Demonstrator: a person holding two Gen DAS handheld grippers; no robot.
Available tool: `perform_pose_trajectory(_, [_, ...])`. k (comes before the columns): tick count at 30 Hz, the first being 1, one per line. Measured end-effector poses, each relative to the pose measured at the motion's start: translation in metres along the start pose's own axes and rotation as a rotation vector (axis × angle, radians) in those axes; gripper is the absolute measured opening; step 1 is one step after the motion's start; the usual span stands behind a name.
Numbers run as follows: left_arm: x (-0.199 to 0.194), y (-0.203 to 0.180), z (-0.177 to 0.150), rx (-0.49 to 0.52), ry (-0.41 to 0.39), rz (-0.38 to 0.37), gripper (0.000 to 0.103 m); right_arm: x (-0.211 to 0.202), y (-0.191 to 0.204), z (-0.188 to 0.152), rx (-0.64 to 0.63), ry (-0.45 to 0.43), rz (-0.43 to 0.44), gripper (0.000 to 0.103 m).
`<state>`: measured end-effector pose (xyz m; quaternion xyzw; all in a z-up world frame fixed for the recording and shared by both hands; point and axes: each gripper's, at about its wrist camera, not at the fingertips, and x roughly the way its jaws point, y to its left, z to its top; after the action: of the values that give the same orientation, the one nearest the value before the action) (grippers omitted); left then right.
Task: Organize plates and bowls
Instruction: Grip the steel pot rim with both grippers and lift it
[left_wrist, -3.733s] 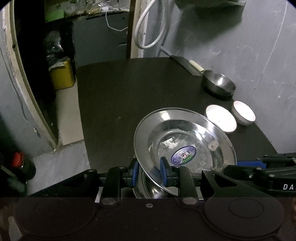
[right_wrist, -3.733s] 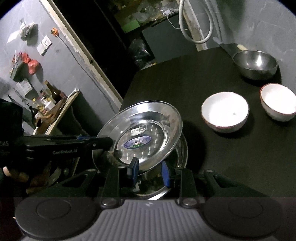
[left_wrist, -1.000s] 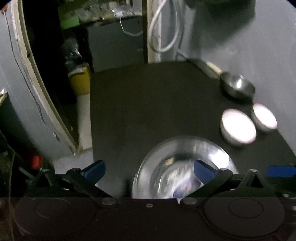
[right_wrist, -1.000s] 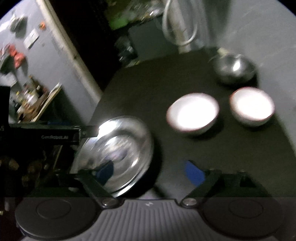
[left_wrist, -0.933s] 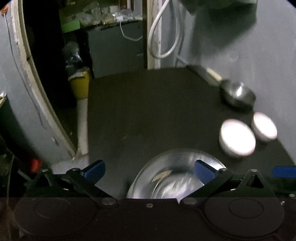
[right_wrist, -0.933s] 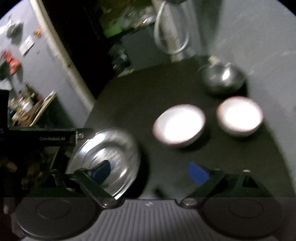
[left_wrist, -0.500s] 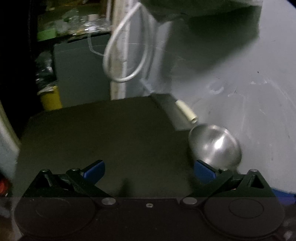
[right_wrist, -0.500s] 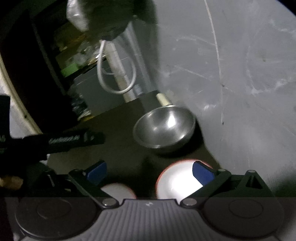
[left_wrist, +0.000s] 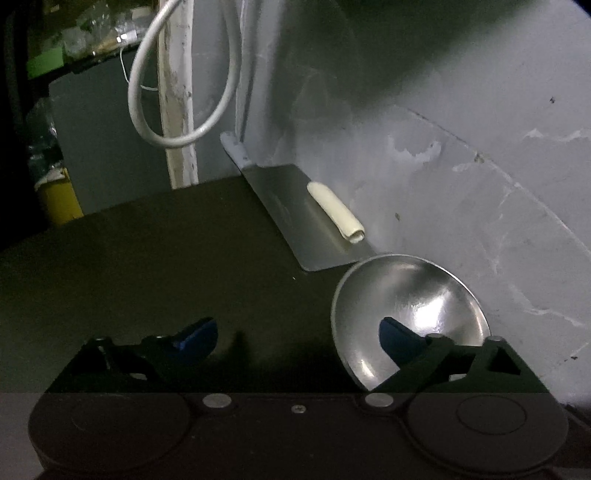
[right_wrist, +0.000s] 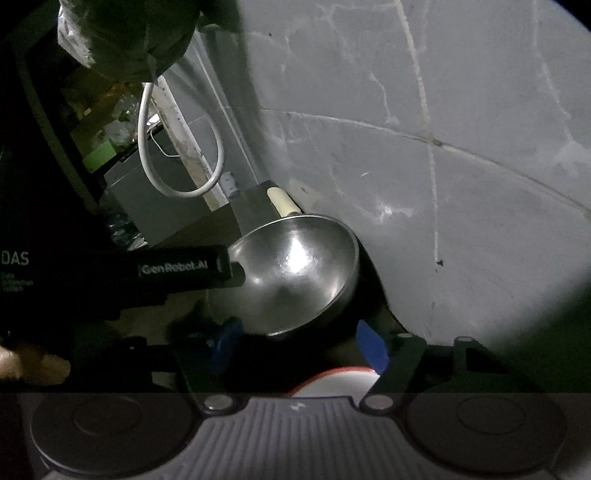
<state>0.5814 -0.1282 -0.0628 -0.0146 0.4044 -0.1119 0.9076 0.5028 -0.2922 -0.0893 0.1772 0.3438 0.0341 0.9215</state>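
In the left wrist view the near rim of the steel bowl (left_wrist: 410, 295) is hidden behind the left claw (left_wrist: 295, 339), whose right blue pad covers part of the bowl's inside; whether that pad touches the metal cannot be told. In the right wrist view, the table (right_wrist: 207, 225) left of the steel bowl is lost in shadow. Just nearer than the bowl, a white bowl (right_wrist: 332, 382) shows only a sliver of red-edged rim above the right claw (right_wrist: 299, 345) housing. At the left edge, a person's hand (right_wrist: 33, 365) is cut off and blurred.
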Motion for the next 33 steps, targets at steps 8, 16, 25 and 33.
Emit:
perform_pose_trajectory(8, [0.009,-0.006,-0.009,0.024,0.046,-0.04,0.04,0.006,-0.004,0.004,0.012,0.004,0.027,0.058])
perform_pose_trajectory(16, [-0.009,-0.009,-0.018,0.064,0.021,-0.035,0.019,-0.005,-0.001,0.001,-0.017,-0.017,0.063,0.043])
perform_pose_trajectory(25, [-0.082,0.0,-0.024,0.067,-0.099,-0.021,0.02,-0.058,0.025,0.001,-0.096,-0.086,0.135,0.043])
perform_pose_trajectory(33, [-0.153,0.002,-0.041,0.057,-0.158,-0.044,0.02,-0.122,0.038,-0.008,-0.153,-0.11,0.194,0.043])
